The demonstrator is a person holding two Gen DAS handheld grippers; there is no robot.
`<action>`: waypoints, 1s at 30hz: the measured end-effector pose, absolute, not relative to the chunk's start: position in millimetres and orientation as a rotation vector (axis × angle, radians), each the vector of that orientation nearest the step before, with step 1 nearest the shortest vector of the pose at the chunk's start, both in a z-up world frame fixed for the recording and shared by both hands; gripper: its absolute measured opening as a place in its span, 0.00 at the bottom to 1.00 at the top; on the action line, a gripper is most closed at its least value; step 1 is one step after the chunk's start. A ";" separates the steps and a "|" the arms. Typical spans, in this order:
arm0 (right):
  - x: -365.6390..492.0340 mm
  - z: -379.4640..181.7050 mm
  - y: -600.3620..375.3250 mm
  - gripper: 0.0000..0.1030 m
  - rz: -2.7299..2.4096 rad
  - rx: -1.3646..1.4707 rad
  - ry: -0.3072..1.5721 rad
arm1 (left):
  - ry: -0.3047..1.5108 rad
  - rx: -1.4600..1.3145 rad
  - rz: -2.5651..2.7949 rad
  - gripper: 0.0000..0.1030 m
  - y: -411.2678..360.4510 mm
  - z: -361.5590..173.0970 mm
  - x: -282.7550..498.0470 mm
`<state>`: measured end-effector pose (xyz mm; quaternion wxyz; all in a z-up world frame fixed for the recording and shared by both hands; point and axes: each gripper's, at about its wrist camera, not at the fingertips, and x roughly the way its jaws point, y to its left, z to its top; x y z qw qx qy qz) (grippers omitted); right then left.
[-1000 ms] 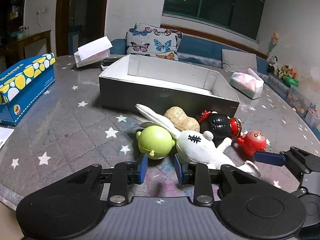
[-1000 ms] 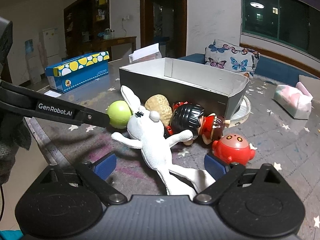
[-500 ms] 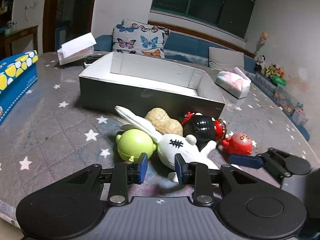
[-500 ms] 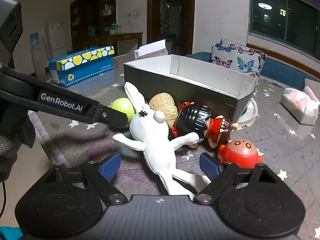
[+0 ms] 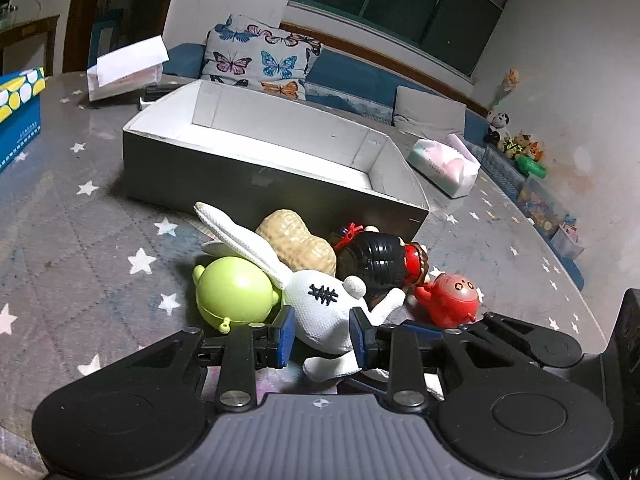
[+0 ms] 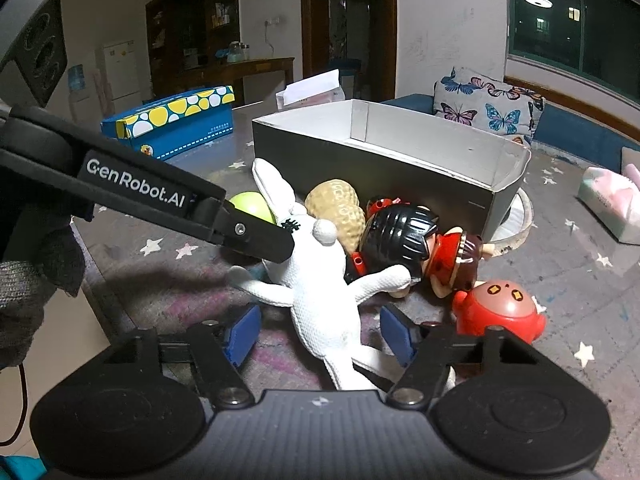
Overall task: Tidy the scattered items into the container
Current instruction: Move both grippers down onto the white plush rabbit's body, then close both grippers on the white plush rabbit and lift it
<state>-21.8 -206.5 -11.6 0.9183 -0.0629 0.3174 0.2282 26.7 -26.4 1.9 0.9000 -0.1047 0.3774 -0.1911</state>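
The white rabbit [image 5: 320, 304] lies on its back on the desk [image 5: 60, 264], in the middle of a heap of toys just in front of the box [image 5: 280, 184]. Its head is squeezed between the blue pads of the left gripper [image 5: 322, 332] — the jaws are nearly closed, pressing on both sides of the head. Its body and legs run down between the pads of the right gripper [image 6: 320, 332]; those jaws have just been closing around the rabbit and now stand about half open, with a gap on each side of the body, so the pads do not press on it.

In the left view, from the rabbit's head, the green ball [image 5: 236, 292] lies at 9 o'clock, touching its ear; the peanut [image 5: 296, 244] is at 12 o'clock, the black-haired doll [image 5: 380, 260] at 1 o'clock and the red toy [image 5: 452, 300] at 3 o'clock, just beside the rabbit's arm. All these lie outside the box, whose white inside shows nothing in it from here.

Further out, a blue carton [image 6: 172, 124] with yellow and white spots sits at 10 o'clock on the desk in the right view, a pink tissue pack [image 5: 444, 164] at 2 o'clock in the left view.
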 end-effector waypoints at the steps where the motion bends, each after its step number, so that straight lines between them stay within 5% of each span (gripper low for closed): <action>1: -20.8 -12.0 -206.8 0.64 0.472 -0.128 0.656 | 0.786 -0.223 -0.396 0.31 -25.8 1.0 28.2; 17: -9.7 -18.0 -211.0 0.34 0.501 -0.099 0.676 | 0.870 -0.376 -0.446 0.33 -10.7 -10.6 49.6; 24: -6.5 -18.3 -211.3 0.33 0.500 -0.102 0.678 | 0.921 -0.445 -0.440 0.40 -9.2 -19.0 59.9; 30: -6.9 -18.4 -210.6 0.33 0.497 -0.107 0.677 | 0.924 -0.485 -0.450 0.36 -4.9 -21.3 59.0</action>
